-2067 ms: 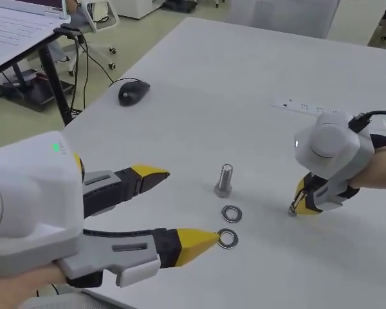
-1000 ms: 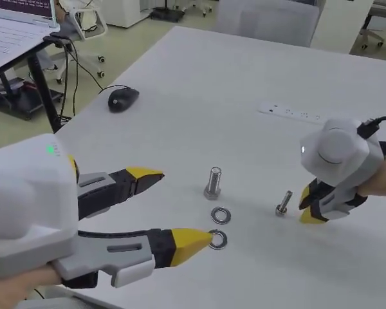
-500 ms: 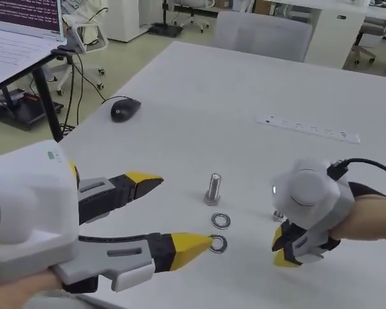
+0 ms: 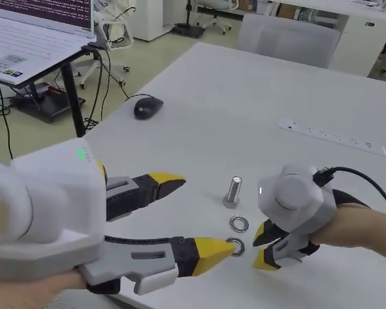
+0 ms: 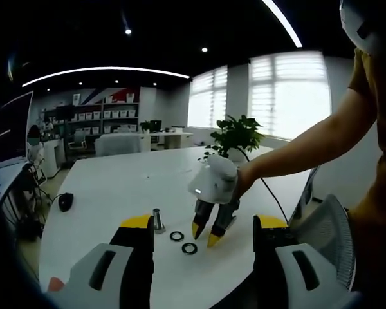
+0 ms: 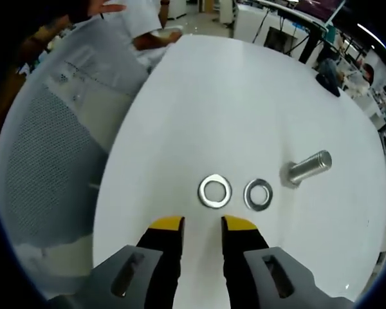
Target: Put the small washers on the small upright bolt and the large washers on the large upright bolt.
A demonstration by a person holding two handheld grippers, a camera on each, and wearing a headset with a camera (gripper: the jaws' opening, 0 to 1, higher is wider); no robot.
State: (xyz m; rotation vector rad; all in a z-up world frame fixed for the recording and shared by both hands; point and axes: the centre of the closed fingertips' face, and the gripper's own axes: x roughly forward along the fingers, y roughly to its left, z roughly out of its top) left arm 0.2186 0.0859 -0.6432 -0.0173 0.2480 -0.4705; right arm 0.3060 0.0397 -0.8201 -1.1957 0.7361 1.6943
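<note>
Lining up for a pick: right gripper [image 6: 202, 224] is empty, jaws parted by only a narrow gap, tips low over the table [image 4: 244, 96] and aimed at the near washer [image 6: 215, 191]. Second washer [image 6: 258, 194] lies flat just beside it, with the upright bolt [image 6: 307, 168] just past that, all roughly in a row. Can't tell the two washers' sizes apart from here, so compare them with the bolt before committing. Left gripper [image 4: 207, 214] gapes wide with nothing in it, lower tip right by the near washer; touching or not, can't tell. My take: a flat washer won't pinch from straight above. Open a bit more, tilt the tips, and put one jaw through the hole and one outside the rim. Or nudge it against that left tip as a backstop. Go slow so it doesn't skate into its neighbour.
</note>
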